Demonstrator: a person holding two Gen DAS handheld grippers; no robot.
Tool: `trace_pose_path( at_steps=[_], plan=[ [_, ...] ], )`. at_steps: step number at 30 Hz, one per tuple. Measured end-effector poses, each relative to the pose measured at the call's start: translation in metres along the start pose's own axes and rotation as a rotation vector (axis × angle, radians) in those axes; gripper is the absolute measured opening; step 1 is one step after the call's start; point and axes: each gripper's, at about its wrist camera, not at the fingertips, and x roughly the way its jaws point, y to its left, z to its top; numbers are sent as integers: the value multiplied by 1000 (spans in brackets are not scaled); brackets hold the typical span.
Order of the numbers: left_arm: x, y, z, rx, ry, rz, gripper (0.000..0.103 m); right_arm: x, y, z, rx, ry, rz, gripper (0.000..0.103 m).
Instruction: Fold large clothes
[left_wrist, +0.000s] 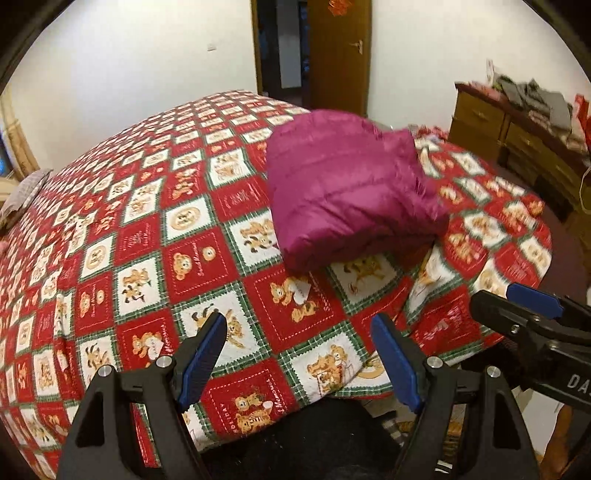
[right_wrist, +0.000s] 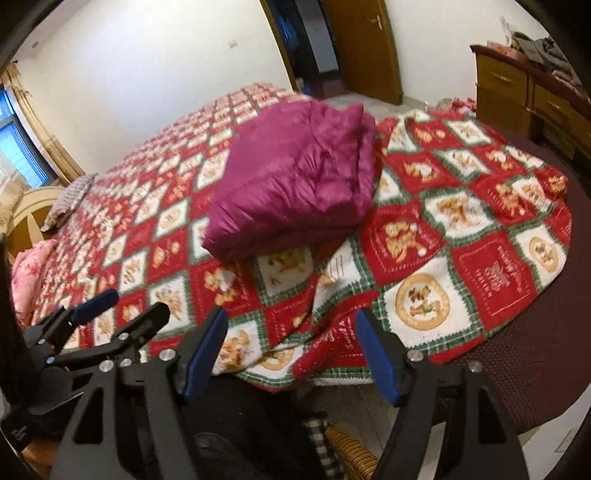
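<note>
A magenta puffer jacket (left_wrist: 347, 192) lies folded into a thick bundle on the bed's red, white and green bear-print quilt (left_wrist: 147, 236); it also shows in the right wrist view (right_wrist: 295, 184). My left gripper (left_wrist: 299, 354) is open and empty, held above the quilt's near edge, short of the jacket. My right gripper (right_wrist: 291, 350) is open and empty, beside the left one, also short of the jacket. The right gripper shows at the right edge of the left wrist view (left_wrist: 532, 310), and the left gripper shows at the left of the right wrist view (right_wrist: 122, 306).
The quilt (right_wrist: 461, 236) hangs over the bed's near corner. A wooden dresser (left_wrist: 517, 136) with piled items stands at the right wall. A brown door (left_wrist: 338, 51) and dark doorway are behind the bed. Pillows (right_wrist: 70, 203) lie at the far left. A wicker chair (right_wrist: 351, 454) is below.
</note>
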Motion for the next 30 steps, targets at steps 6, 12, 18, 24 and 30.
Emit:
trace_pose_path(
  at_steps=[6, 12, 18, 24, 30],
  plan=[
    [-47, -5, 14, -11, -183, 69, 81, -47, 16, 11, -21, -172, -2, 92],
    [-84, -9, 33, -16, -333, 90, 81, -98, 32, 17, -86, -440, -88, 101],
    [-119, -14, 53, -47, -511, 98, 86, -136, 37, 20, -103, -685, -142, 103],
    [-143, -19, 55, -52, -624, 92, 90, -152, 43, 24, -115, -808, -157, 103],
    [-149, -20, 50, -45, -665, 77, 92, -154, 41, 17, -92, -834, -142, 103]
  ],
)
